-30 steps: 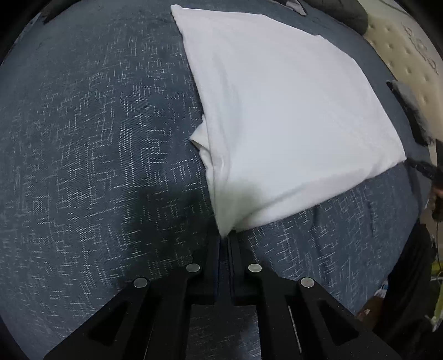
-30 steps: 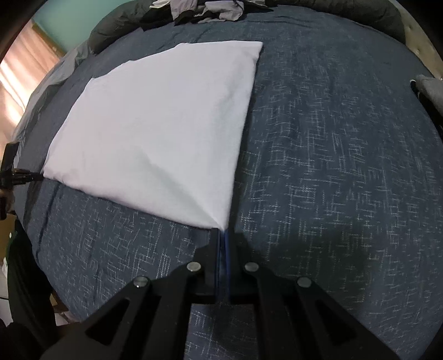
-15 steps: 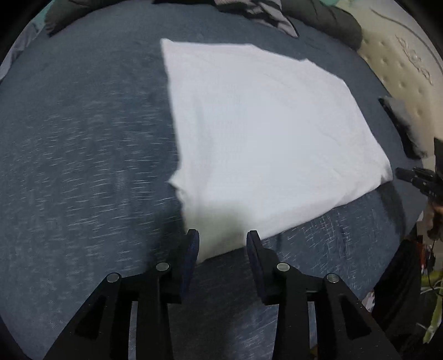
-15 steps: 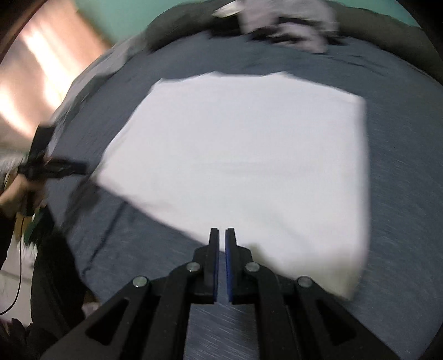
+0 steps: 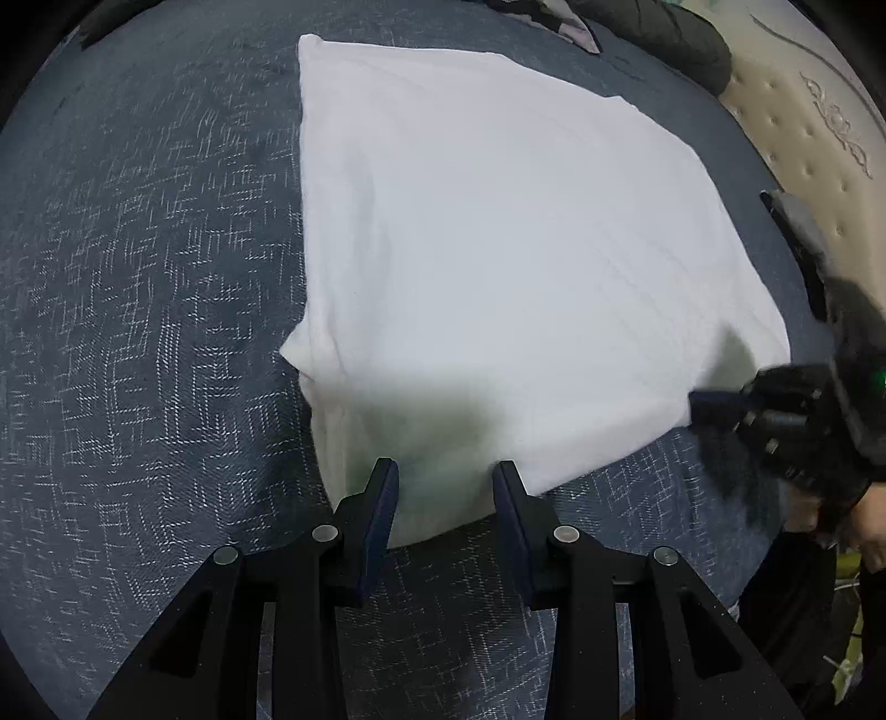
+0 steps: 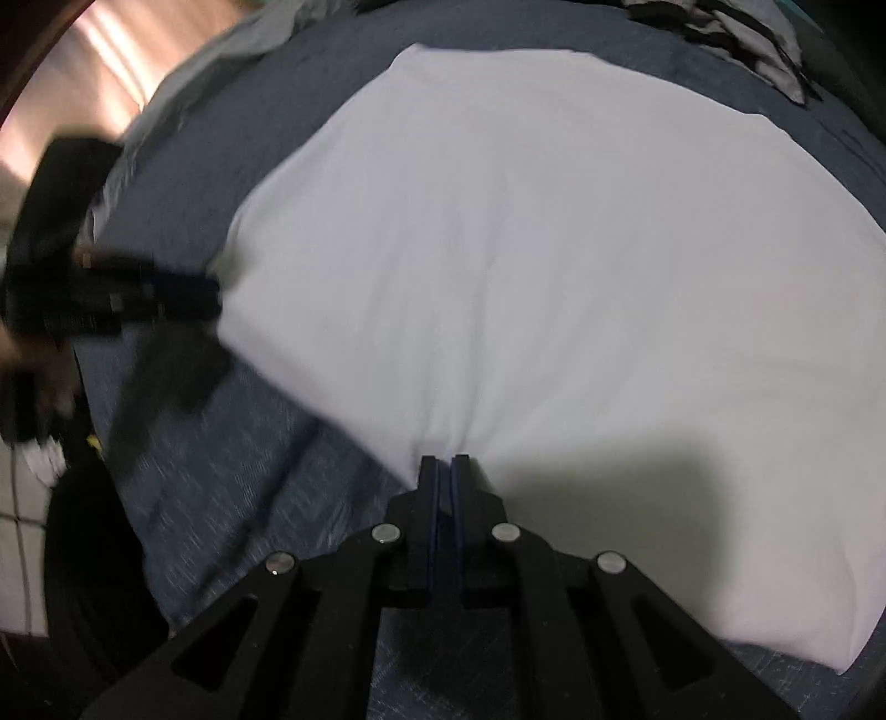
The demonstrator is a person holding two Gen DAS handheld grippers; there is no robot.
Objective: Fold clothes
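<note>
A white folded garment lies flat on the dark blue bedspread. My left gripper hovers open over its near left corner, and the pads press on nothing. A small flap of cloth sticks out on the left edge. In the right wrist view the garment fills the middle. My right gripper is shut, its tips at the near edge of the cloth, which puckers slightly there. I cannot tell whether cloth is pinched. The right gripper shows blurred at the garment's right edge in the left wrist view.
A heap of dark and grey clothes lies at the far side of the bed, beside a dark pillow. Bare cream mattress shows at the right. A person's hand holds the right gripper near the bed's edge.
My left gripper has opened and let go of the garment's corner. My right gripper, still shut, has swept left from the other corner along the near edge.
</note>
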